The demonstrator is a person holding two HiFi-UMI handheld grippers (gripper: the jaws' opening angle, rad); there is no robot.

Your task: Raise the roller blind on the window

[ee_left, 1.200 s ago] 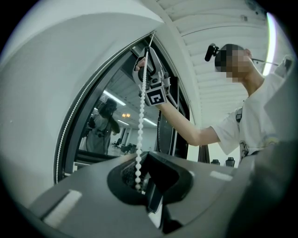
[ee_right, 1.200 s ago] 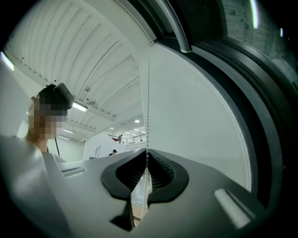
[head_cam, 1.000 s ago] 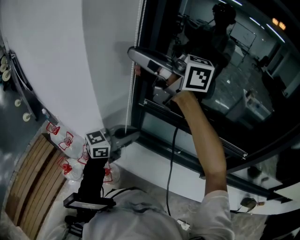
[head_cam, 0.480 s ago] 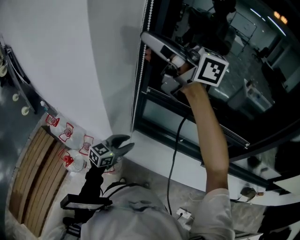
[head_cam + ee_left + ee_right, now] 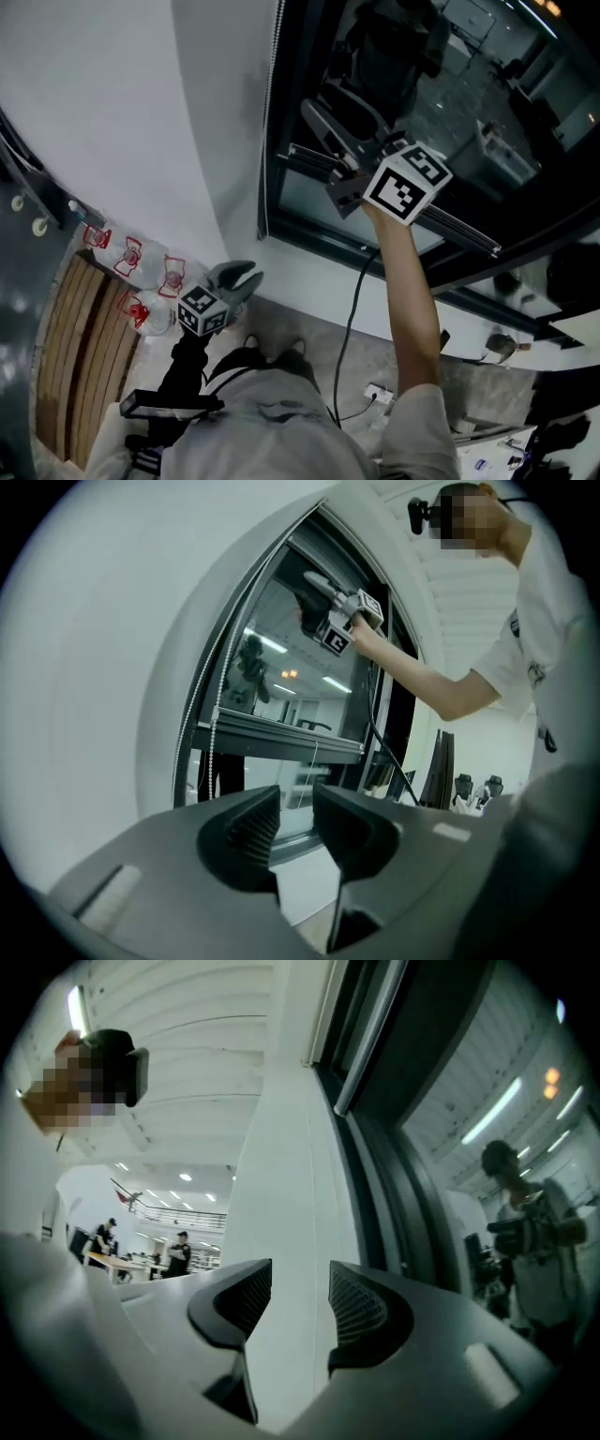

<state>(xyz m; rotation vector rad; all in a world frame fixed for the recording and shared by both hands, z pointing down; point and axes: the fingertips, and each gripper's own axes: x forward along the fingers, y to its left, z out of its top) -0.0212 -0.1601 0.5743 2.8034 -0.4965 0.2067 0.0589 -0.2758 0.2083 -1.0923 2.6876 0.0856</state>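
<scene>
In the head view, open air separates the left gripper (image 5: 242, 275) from the white beaded cord (image 5: 274, 84), which hangs at its 12 o'clock along the dark window frame (image 5: 309, 236). The curved white wall (image 5: 112, 112) closes off 10 o'clock. Clear plastic bottles with red labels (image 5: 131, 262) crowd 9 o'clock. The thin black cable (image 5: 352, 309) hangs at 3 o'clock.

The right gripper (image 5: 339, 117) has just been opening its jaws, with nothing between them. The cord lies clear at its 9 o'clock, and a dark horizontal metal rail (image 5: 459, 232) bars 4 o'clock.
</scene>
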